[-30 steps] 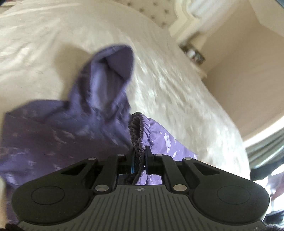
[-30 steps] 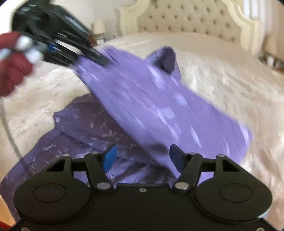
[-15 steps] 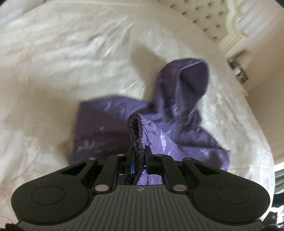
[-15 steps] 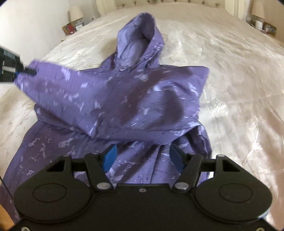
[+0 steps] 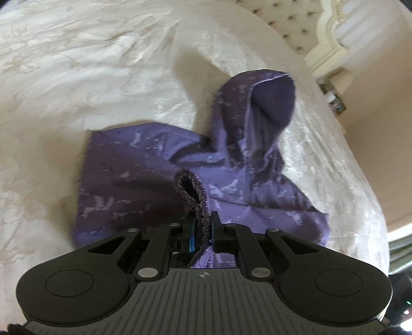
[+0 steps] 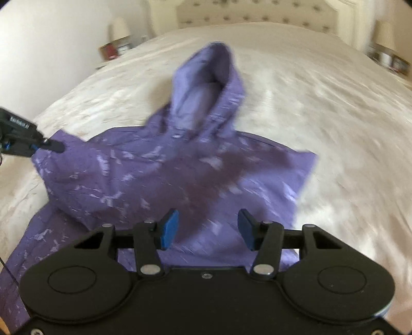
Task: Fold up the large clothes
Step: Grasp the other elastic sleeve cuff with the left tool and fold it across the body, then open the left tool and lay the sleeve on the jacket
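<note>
Hoodie cuff is sitting pinched in my left tongs, whose jaws are clamping narrow on the dark, gathered elastic cuff; its ruffled ring is arching up ahead of the pads. In the right wrist view those tongs are gripping the sleeve end at the hoodie's left edge. My right tongs are hovering over the lower chest, jaws closing, blue pads apart with nothing between them, only cloth below. Outward, the hoodie is lying flat on the bed, its long axis running away from me, hood pointing toward the headboard, hem nearest me. The fabric is thin, crinkled purple with pale splotches; the hood is standing open like a pocket. The cream bedspread is looking glossy and wrinkled, the headboard button-tufted.
</note>
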A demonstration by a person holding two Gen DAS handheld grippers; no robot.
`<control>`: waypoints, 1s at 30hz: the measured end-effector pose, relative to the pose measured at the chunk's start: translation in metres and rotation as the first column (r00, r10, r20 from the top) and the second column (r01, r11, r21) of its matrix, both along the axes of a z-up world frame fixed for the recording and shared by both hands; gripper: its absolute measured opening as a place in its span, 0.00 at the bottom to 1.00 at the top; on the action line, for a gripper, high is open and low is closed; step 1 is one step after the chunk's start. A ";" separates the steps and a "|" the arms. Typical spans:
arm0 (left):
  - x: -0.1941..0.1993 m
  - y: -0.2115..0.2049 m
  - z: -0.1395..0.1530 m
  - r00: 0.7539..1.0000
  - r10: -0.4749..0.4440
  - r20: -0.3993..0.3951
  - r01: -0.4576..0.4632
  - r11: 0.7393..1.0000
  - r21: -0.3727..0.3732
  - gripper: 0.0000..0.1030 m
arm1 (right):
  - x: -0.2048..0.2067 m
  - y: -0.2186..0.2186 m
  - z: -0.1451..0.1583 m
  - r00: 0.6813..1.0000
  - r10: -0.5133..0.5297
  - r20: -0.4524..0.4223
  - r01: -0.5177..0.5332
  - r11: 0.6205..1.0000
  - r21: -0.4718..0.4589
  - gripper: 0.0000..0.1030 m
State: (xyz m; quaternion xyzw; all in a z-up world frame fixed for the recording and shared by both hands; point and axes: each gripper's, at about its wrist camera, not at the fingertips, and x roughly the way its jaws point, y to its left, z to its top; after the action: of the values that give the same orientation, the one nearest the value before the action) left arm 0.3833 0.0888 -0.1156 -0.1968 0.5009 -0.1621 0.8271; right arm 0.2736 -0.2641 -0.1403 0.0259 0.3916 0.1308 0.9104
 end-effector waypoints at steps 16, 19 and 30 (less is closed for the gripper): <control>0.007 0.004 -0.062 0.994 0.022 -0.107 0.002 0.975 0.223 0.23 | 0.024 -0.074 -0.054 0.921 -0.337 -0.195 0.325 0.941 -0.091 0.63; 0.006 0.008 -0.070 0.996 0.016 -0.092 0.003 0.979 0.205 0.27 | 0.022 -0.096 -0.038 0.920 -0.352 -0.173 0.363 0.931 0.035 0.63; -0.006 -0.016 -0.082 0.993 -0.118 -0.023 0.120 0.977 0.175 0.87 | 0.097 -0.126 -0.051 0.892 -0.351 -0.283 0.408 0.896 0.175 0.44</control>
State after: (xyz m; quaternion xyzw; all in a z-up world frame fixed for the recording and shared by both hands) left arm 0.3777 0.0725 -0.1974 -0.0937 0.5292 -0.1653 0.8269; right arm 0.3707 -0.3896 -0.1918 0.2234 0.4701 -0.0106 0.8538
